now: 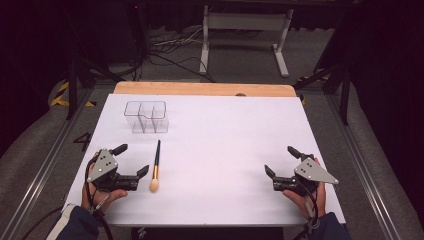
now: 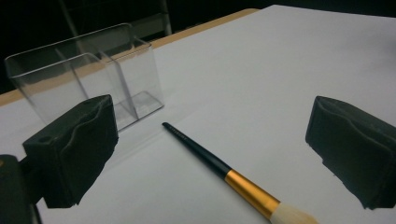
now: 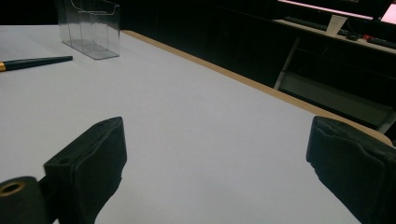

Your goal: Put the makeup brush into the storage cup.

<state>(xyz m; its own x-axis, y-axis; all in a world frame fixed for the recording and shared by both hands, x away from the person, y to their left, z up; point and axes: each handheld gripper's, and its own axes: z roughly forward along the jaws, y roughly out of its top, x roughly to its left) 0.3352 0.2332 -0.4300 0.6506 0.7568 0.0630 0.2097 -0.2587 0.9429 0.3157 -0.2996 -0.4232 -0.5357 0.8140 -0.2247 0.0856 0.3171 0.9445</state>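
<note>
On the white table (image 1: 215, 150) a brush (image 1: 156, 167) lies flat at the near left, with its pale bristle tip toward the person and its black handle pointing far. A clear holder (image 1: 146, 117) with compartments stands farther, near the handle end. The left gripper (image 1: 132, 162) rests just left of the brush, jaws wide and holding nothing. The right gripper (image 1: 280, 161) is at the near right, well apart, also wide and holding nothing.

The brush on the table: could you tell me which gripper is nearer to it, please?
Left. The left gripper sits open right beside the brush, just to its left, not touching it. The right gripper is open far across the table on the other side.
</note>
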